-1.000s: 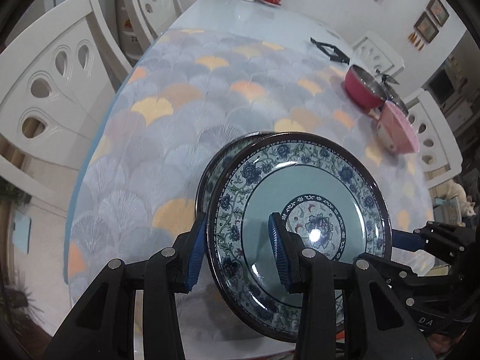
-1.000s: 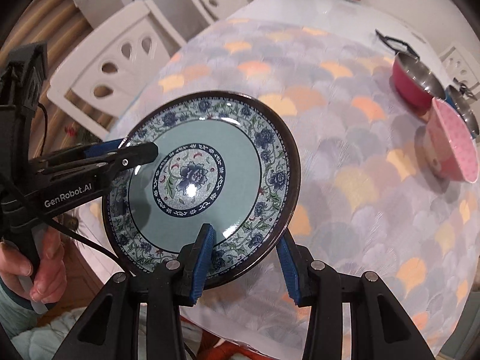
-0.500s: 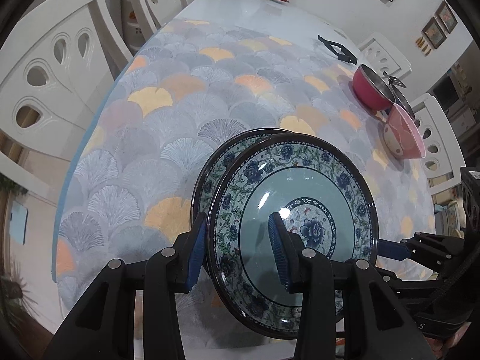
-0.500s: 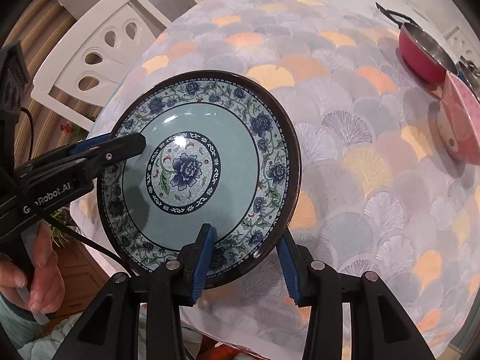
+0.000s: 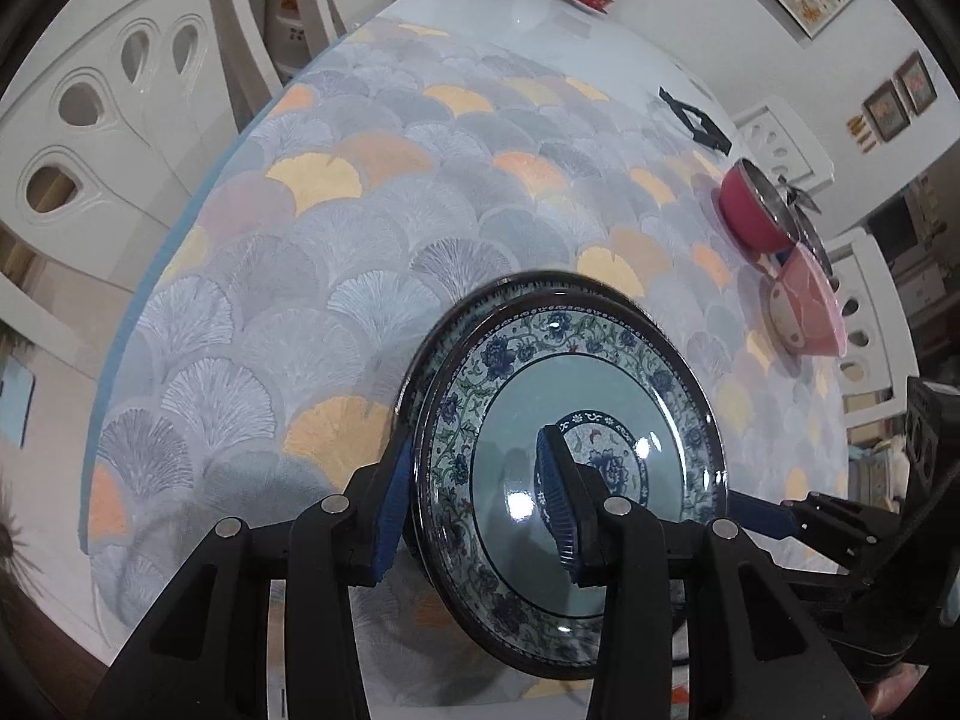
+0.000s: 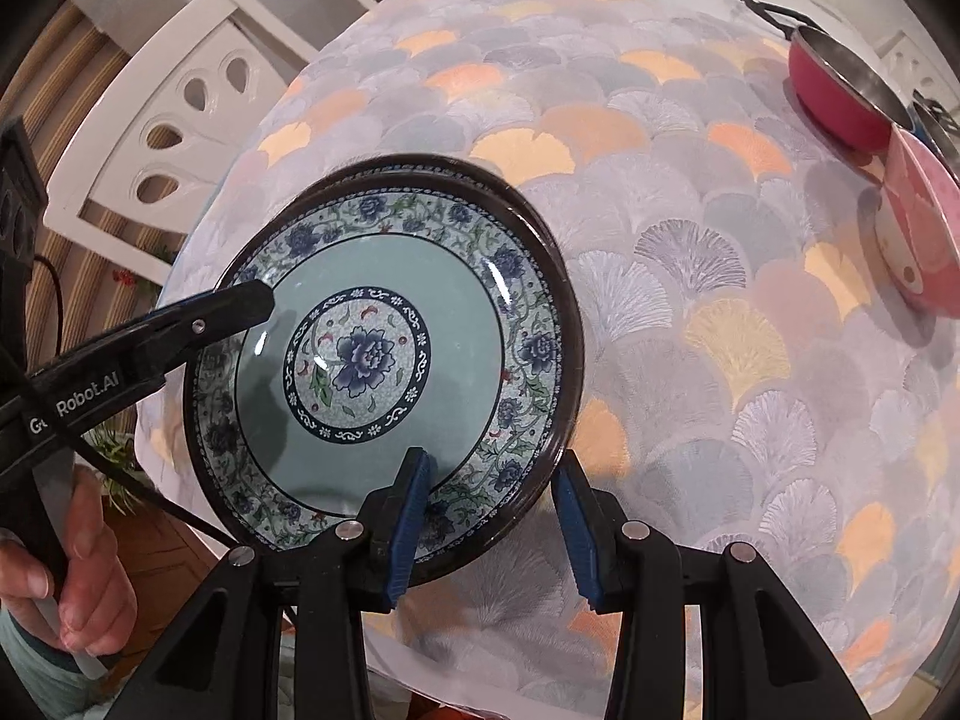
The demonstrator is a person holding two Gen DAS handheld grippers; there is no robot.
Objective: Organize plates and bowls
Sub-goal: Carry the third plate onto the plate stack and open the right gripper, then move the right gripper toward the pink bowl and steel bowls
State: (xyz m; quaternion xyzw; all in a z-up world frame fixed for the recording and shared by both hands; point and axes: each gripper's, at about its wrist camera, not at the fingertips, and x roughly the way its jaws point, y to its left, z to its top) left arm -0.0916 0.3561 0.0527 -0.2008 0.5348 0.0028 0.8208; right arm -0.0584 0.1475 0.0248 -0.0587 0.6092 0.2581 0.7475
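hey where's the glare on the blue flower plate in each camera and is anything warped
Left wrist view: white highlights sit on the plate centre, beside the left tongs; the table edge bows. Right wrist view: small glints streak the plate's well and rim; chairs curve.

The plate is pale teal at its centre with a blue flower medallion, a white band of blue blossoms and green vines, and a dark brown rim; the tablecloth shows grey, lilac and orange fan scallops; the pot is crimson; the bowl pink; the chair white.
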